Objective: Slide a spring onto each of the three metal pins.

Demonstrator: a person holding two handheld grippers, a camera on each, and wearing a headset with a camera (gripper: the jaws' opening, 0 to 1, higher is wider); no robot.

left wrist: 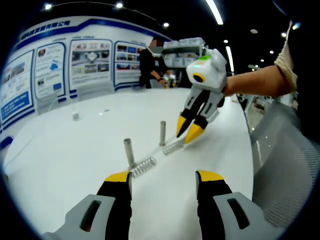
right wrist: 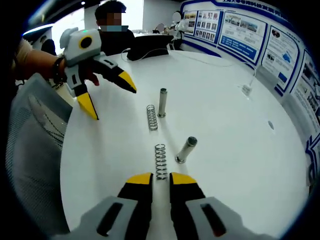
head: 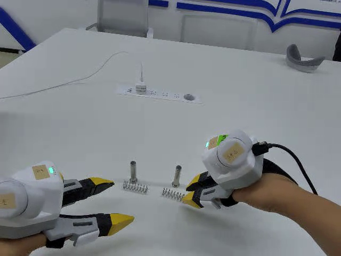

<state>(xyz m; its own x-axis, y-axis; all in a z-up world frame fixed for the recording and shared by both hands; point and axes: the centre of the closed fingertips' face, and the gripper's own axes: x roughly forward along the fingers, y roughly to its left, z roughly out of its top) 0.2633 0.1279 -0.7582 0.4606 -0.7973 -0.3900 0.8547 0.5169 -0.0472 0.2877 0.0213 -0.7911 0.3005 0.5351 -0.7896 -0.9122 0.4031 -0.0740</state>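
Observation:
Two metal pins stand upright on the white table, the left pin (head: 133, 170) (left wrist: 129, 151) (right wrist: 162, 101) and the right pin (head: 177, 174) (left wrist: 162, 132) (right wrist: 186, 149). One spring (head: 135, 186) (left wrist: 144, 166) (right wrist: 151, 117) lies flat at the left pin's foot. A second spring (head: 172, 194) (left wrist: 173, 146) (right wrist: 160, 157) lies beside the right pin. My right gripper (head: 186, 193) (left wrist: 186, 134) (right wrist: 161, 178) is low on the table, its jaws a narrow gap apart on either side of this spring's near end. My left gripper (head: 120, 201) (left wrist: 164, 177) (right wrist: 113, 102) hovers wide open, short of the left spring, holding nothing.
A power strip (head: 160, 94) with a white plug (head: 140, 88) and cable lies across the table's middle. A grey curved object (head: 303, 60) rests at the far right. A chair (head: 122, 16) stands beyond the far edge. A person (left wrist: 150, 65) stands in the background.

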